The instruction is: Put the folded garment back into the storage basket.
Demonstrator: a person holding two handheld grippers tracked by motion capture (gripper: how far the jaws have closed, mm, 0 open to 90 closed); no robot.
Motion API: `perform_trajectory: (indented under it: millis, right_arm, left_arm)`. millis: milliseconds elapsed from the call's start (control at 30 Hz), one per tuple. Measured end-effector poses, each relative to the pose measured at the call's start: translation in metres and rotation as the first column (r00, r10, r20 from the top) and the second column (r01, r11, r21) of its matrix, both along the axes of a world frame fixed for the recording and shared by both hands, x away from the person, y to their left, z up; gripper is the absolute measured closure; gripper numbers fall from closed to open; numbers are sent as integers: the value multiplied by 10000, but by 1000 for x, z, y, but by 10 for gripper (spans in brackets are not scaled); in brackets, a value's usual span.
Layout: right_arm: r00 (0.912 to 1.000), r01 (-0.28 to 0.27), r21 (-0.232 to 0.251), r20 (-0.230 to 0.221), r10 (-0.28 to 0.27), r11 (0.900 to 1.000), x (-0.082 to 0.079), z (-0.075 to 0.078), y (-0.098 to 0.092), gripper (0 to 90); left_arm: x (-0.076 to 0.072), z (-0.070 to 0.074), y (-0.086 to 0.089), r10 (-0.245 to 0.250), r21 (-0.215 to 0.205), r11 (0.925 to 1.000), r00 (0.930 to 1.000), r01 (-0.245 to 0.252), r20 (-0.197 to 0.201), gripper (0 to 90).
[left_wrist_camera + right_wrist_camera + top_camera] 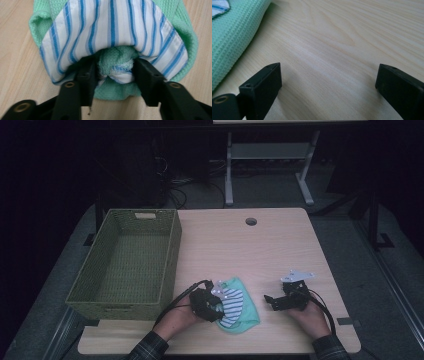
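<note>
So the left hand-held gripper point(216, 304) has its jaws around a bunched fold of the cloth point(239, 307) (green waffle weave with a blue-striped white patch), which sits at about 6 o'clock on the worktop point(260, 250). The jaws are partly closed on the bunch; whether it's a firm pinch I can't tell. The right hand-held gripper point(274, 302) rests wide open just beside the cloth, at its 3 o'clock. The green basket point(127, 262) at 9 o'clock is empty, so my guess is lift and carry over there. Light wood top, dark room, cables behind.
</note>
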State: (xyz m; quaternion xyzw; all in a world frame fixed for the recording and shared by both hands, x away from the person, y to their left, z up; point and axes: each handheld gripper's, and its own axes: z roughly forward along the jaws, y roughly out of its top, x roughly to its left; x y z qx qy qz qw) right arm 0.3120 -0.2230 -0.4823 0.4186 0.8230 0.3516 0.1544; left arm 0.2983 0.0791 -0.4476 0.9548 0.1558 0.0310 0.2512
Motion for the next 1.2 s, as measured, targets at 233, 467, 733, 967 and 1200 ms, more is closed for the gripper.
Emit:
perform_trajectory:
  millis: [233,467,733,967,1200]
  right_arm:
    - [10000,44,-6,-8,-44,10000,0,0,0,57]
    - [9999,117,52,-31,-117,9999,0,0,1,56]
    - [9999,123,56,-28,-123,9999,0,0,1,56]
    - [9999,168,60,-39,-167,9998,0,0,1,53]
    - [9998,197,68,-28,-197,9998,0,0,1,50]
  left_arm:
    - [5,2,0,11,97,10000,9995,-8,-305,721]
    - [13,3,3,212,-124,9997,9951,-225,-967,768]
    - [14,15,4,529,-536,9968,9920,-594,-1148,769]
    - [14,29,5,634,-820,9940,9913,-731,-1150,769]
    - [17,44,10,714,-1082,9907,9918,-828,-1060,769]
